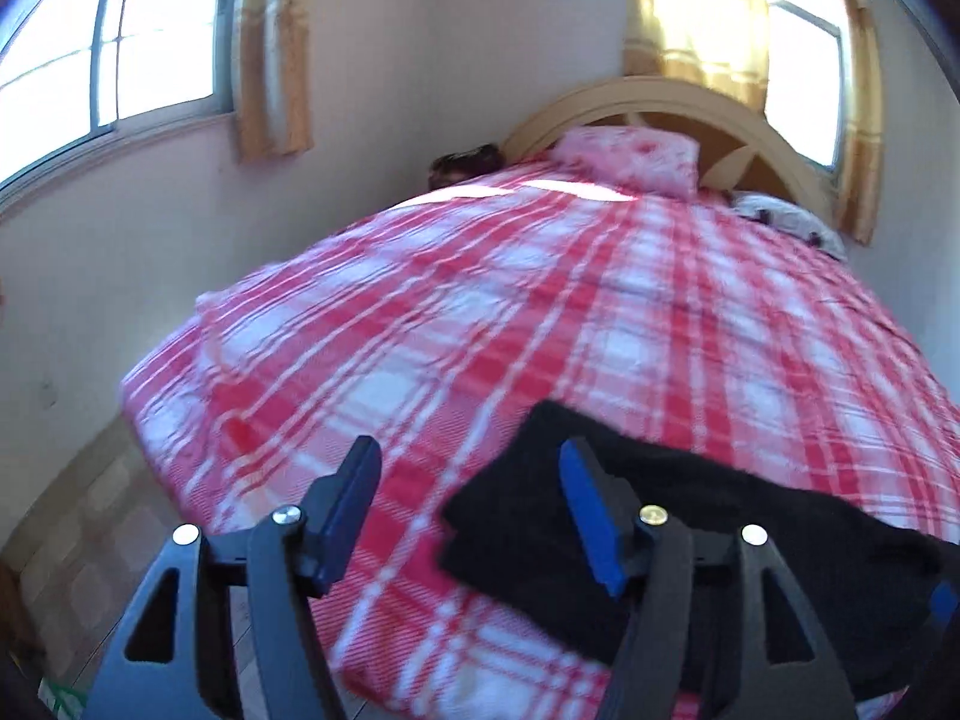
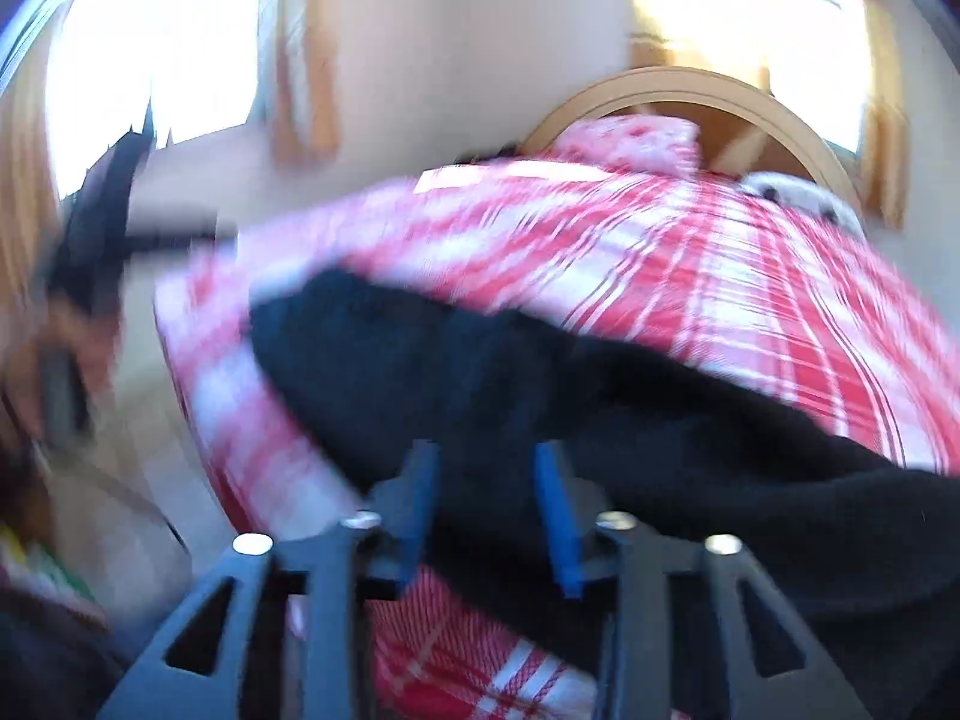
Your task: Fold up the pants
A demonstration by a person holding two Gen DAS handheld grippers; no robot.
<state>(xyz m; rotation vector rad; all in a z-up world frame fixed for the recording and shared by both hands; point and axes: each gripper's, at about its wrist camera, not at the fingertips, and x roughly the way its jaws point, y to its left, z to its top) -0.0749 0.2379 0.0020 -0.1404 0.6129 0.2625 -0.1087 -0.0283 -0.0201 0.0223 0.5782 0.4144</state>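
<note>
Black pants (image 1: pixel 720 510) lie in a folded band across the near part of a bed with a red and white plaid cover (image 1: pixel 540 300). My left gripper (image 1: pixel 469 450) stands open above the cover at the pants' left end. Its right finger overlaps the black cloth and nothing sits between the pads. In the right wrist view, which is blurred, the pants (image 2: pixel 480 372) stretch from the left of centre to the lower right. My right gripper (image 2: pixel 485 456) is open just over them, with black cloth seen through the gap but not pinched.
A pink pillow (image 1: pixel 630 162) and a curved wooden headboard (image 1: pixel 660 96) close the far end of the bed. Curtained windows (image 1: pixel 150 60) sit on the walls. Tiled floor (image 1: pixel 90 510) runs along the bed's left side. A dark blurred shape (image 2: pixel 108 210) sits far left in the right wrist view.
</note>
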